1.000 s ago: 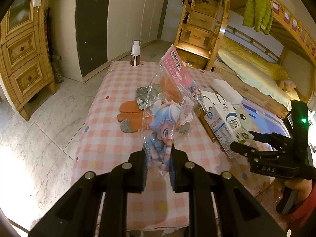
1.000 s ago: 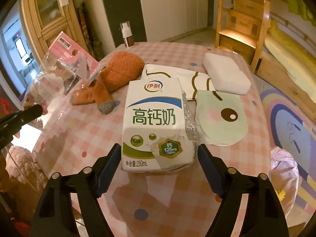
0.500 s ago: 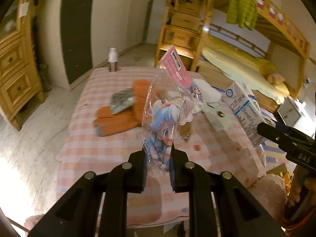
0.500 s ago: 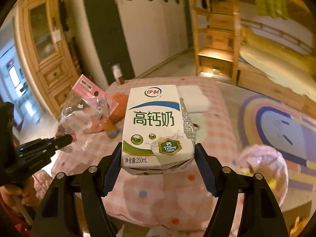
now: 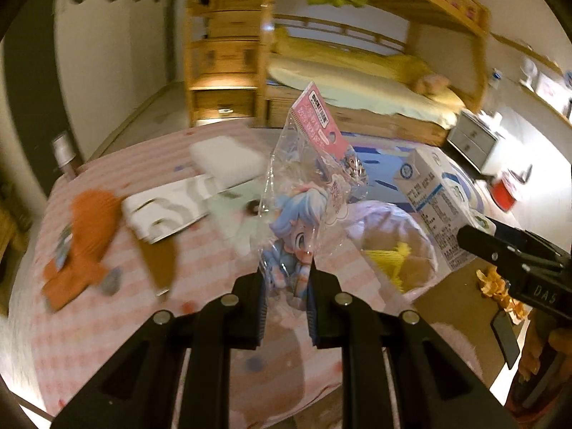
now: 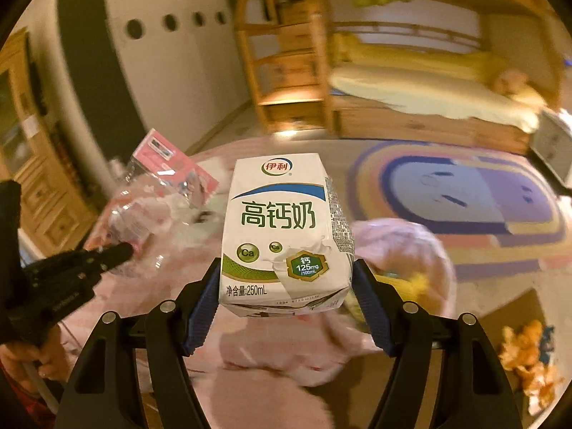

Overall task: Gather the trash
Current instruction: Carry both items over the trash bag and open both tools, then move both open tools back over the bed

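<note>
L gripper [image 5: 285, 279] is pinched narrow on the bottom edge of the clear toy wrapper [image 5: 309, 193], so the wrapper stands up off the checked table [image 5: 107, 321]; R gripper [image 6: 286, 296] is clamped wide across the milk carton [image 6: 282, 232] at its base, upright, label to cam. Both are held in the air beside the pink trash bag [image 5: 393, 236] w/ its mouth open and yellow scraps inside, prob staged for the drop, tho frames are motion-blurred. L view shows the bag mouth plus stuff left on the table (orange plush [image 5: 85, 228], white pad [image 5: 225, 159]); the R view has the carton blocking most of the bag [image 6: 404, 250] but shows the label and grip on both sides.
</note>
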